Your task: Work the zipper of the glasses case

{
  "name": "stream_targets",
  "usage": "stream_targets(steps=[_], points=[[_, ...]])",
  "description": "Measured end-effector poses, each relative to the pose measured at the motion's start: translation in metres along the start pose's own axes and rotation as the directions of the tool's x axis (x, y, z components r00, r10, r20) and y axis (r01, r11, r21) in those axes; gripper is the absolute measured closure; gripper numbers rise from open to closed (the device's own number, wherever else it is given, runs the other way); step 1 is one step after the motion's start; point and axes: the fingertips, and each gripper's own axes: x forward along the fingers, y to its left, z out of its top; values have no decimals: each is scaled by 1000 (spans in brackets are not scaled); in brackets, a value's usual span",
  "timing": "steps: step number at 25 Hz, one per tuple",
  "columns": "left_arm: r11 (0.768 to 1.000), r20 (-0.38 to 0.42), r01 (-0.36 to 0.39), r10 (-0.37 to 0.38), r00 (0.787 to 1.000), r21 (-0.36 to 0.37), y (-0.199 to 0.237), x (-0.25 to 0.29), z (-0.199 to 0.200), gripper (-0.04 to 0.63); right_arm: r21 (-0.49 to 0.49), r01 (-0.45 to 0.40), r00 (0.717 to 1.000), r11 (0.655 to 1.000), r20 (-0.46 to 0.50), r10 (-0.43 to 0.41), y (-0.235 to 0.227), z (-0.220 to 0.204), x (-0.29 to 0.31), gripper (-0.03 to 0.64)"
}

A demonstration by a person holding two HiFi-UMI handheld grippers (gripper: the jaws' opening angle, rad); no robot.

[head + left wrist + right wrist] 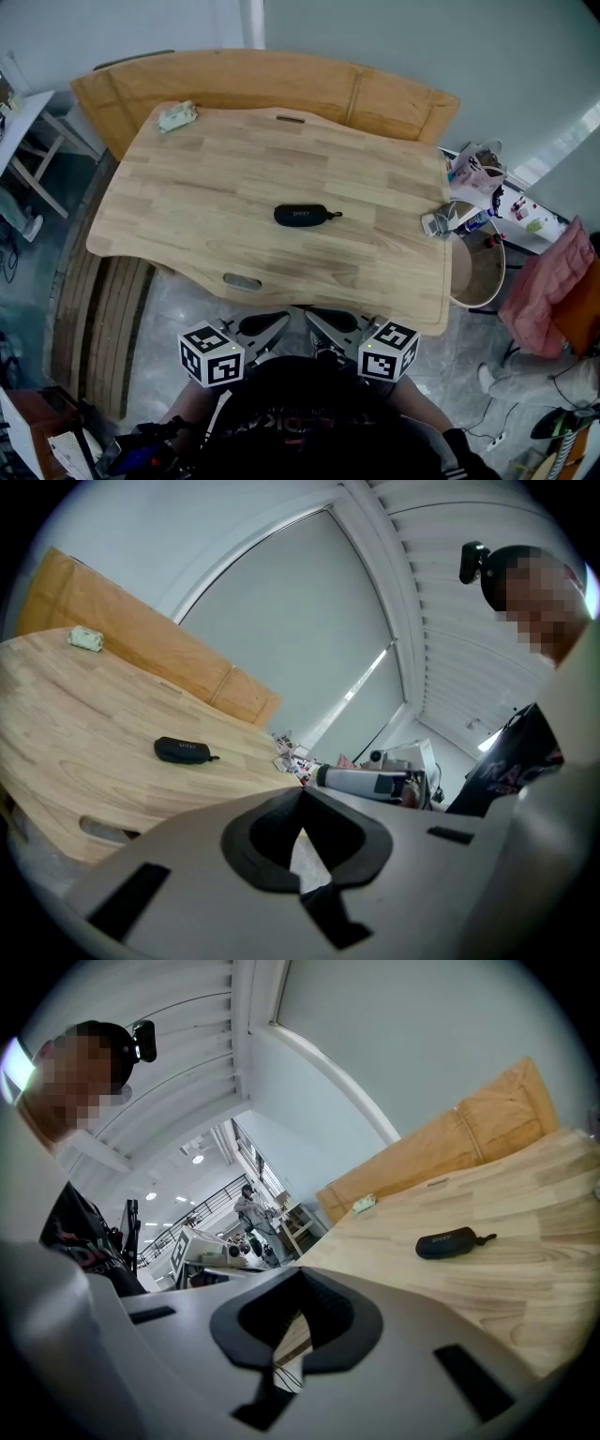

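Black glasses case point(302, 216) lies well beyond both hand-held grippers point(284, 321) point(310, 317).

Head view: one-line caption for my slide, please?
Black oval glasses case on pale wooden table; left gripper and right gripper, both shut, held short of it.

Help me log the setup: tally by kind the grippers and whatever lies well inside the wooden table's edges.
Grippers: 2 (left gripper, right gripper, jaws shut)
Black glasses case: 1
Pale green wad: 1
Total: 4
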Motion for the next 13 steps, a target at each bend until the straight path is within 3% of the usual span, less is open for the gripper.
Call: stream_targets(steps=[13], points=[[1000,-2,-1,1,1000,1,-4,1,-2,585,-6,1,1000,1000,2,-1,1,0,-5,603]])
